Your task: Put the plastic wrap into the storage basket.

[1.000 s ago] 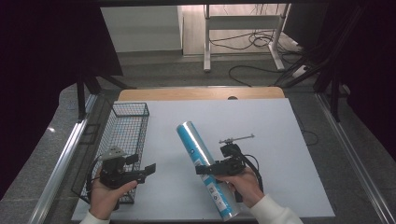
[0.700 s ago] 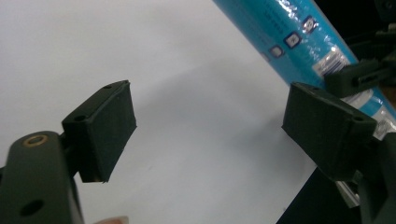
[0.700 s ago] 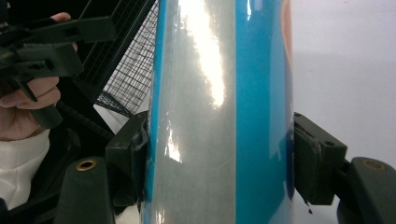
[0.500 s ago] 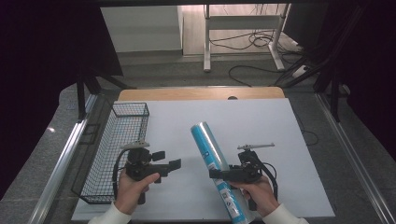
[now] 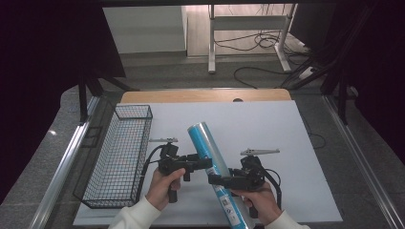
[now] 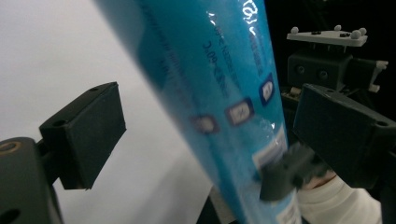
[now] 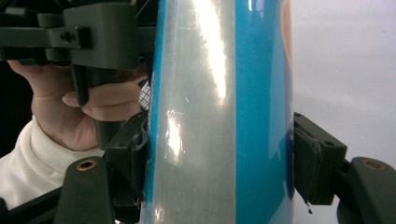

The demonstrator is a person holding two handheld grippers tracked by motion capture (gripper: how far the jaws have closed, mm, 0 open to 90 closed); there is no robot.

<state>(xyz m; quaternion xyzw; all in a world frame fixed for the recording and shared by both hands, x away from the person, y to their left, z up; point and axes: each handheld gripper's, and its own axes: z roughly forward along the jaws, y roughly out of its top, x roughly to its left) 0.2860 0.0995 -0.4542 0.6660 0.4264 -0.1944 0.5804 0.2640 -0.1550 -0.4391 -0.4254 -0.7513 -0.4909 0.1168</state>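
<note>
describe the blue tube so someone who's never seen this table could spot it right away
Start at the white table and find the wire basket on its left side. Just right of the basket, near the front edge, the blue tube slants between the left gripper and the right gripper, which is shut on it. It is the one long, glossy, bright blue cylinder among black and grey gear.

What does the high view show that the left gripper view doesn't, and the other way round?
High view: the wire basket and the whole white table. Left gripper view: small printed labels on the blue tube, seen close, and the gap beside one pad of the left tongs, whose jaws have just been opening around the tube. Both: the blue tube, and the right tongs shut on it.
</note>
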